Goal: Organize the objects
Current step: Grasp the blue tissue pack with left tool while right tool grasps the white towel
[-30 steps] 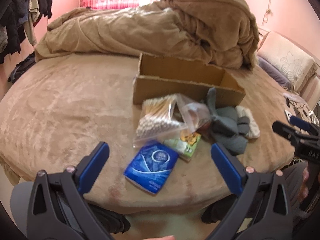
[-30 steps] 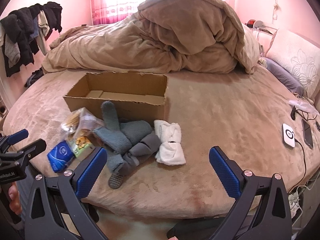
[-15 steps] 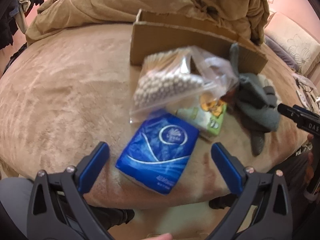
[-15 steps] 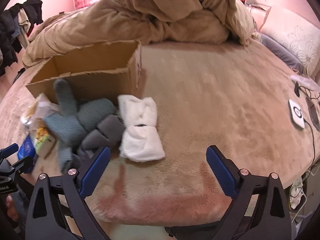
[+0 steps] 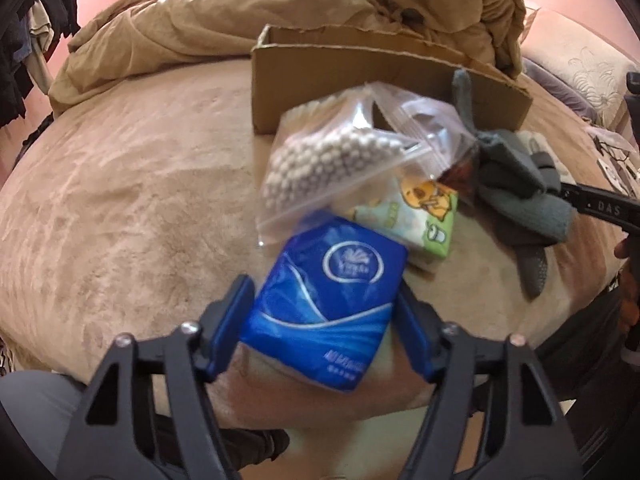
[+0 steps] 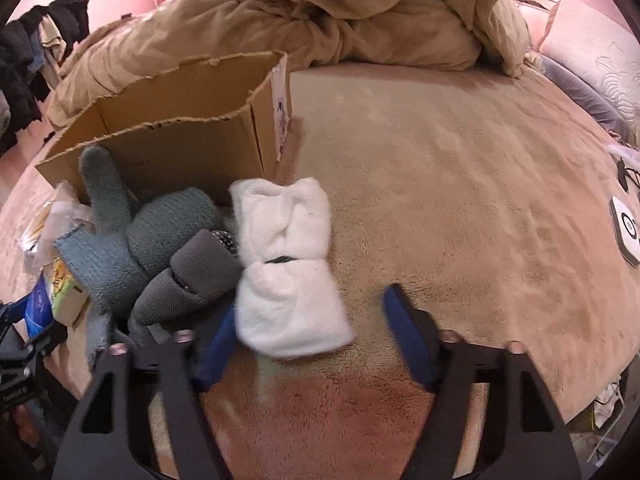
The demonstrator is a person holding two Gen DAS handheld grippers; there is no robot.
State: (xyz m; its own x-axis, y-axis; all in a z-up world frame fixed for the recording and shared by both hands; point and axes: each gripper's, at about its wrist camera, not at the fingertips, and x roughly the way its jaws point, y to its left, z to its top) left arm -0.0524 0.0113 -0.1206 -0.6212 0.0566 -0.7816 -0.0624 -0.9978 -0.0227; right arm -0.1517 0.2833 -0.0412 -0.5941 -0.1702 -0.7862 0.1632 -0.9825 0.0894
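The left gripper (image 5: 324, 332) has its two blue pads pressed against the sides of the blue tissue pack (image 5: 328, 304), clamping it at the near edge of the bed (image 5: 120, 200). The right gripper (image 6: 308, 340) stands partly open around the near end of the white fluffy bundle (image 6: 288, 264): its left pad touches the bundle's side, while its right pad (image 6: 404, 336) is well apart from it, so nothing is clamped.

Taking the cardboard box (image 5: 360, 72) as the landmark, the blue tissue pack lies in front of it, nearest the bed's edge. Between pack and box sits a clear zip bag of cotton swabs (image 5: 336, 160), which overlaps a green cartoon tissue pack (image 5: 420, 216) just beside the blue one. To the right of these, in front of the box's right half, is a heap of grey-green knitted gloves (image 6: 120, 232) and dark grey socks (image 6: 192, 280), one glove leaning against the box wall. The white fluffy bundle touches that heap at the box's right front corner. Behind the box a tan duvet (image 6: 320, 20) is piled.
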